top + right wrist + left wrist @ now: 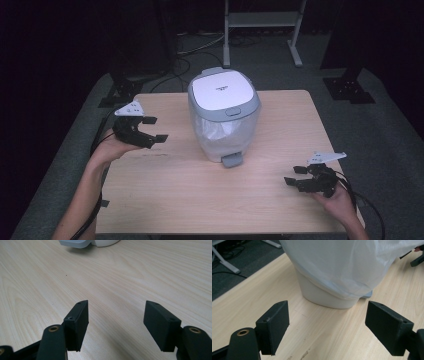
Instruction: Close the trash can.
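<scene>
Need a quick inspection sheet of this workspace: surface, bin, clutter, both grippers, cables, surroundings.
Surface: light wooden table, a faint mark near its left side.
Job's things: pedal bin, upright at mid-table, lid shut, white liner bag hanging over its body, pedal facing the person.
Clutter: nothing seen.
Grippers: left hand-held gripper open, held left of the bin, apart from it; right hand-held gripper open, low over the table's right front.
Cables: one trails from each gripper; more on the floor behind.
Surroundings: dark room, grey carpet, white frame legs.
</scene>
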Tool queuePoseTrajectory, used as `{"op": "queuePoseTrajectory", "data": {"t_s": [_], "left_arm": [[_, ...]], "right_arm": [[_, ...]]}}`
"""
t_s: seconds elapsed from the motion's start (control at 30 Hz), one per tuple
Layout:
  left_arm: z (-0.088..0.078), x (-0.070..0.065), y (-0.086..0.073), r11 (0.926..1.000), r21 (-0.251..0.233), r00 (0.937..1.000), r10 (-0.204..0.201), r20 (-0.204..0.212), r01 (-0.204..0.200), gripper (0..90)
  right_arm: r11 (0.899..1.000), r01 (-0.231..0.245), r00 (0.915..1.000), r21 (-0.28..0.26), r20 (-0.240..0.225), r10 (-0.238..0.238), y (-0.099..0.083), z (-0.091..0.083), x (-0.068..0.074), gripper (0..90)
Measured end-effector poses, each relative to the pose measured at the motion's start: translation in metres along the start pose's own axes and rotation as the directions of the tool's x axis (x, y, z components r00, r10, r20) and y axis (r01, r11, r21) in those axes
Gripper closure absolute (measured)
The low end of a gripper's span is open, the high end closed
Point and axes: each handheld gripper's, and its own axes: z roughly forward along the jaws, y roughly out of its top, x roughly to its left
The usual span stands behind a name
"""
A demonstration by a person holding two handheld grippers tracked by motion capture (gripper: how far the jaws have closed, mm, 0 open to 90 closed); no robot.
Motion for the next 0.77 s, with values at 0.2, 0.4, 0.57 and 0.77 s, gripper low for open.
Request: {"op": "queuePoseTrajectory", "data": {"t_s": [0.2, 0.4, 0.57, 0.77], "left_arm": [[0.008, -0.005, -0.012, 1.0000, 0.002, 1.0000, 0.000, -0.006, 0.000, 18.2], [0.016, -0.011, -0.023, 0.9998, 0.016, 0.9999, 0.010, -0.008, -0.010, 18.2], [0.021, -0.014, -0.029, 0.9995, 0.029, 0.9999, 0.015, -0.002, -0.015, 18.2], [0.028, -0.019, -0.036, 0.9994, 0.032, 0.9999, 0.013, 0.011, -0.013, 17.3]], "right_arm": [[1.000, -0.005, 1.0000, 0.005, 0.003, 0.005, -0.003, -0.001, 0.001, 35.7], [1.000, -0.009, 0.9999, 0.003, 0.006, 0.009, -0.005, -0.004, 0.003, 35.8], [1.000, -0.008, 0.9999, 0.001, 0.007, 0.008, -0.006, -0.005, 0.002, 36.4], [1.000, -0.009, 0.9999, 0.004, 0.007, 0.009, -0.007, -0.005, 0.002, 36.4]]}}
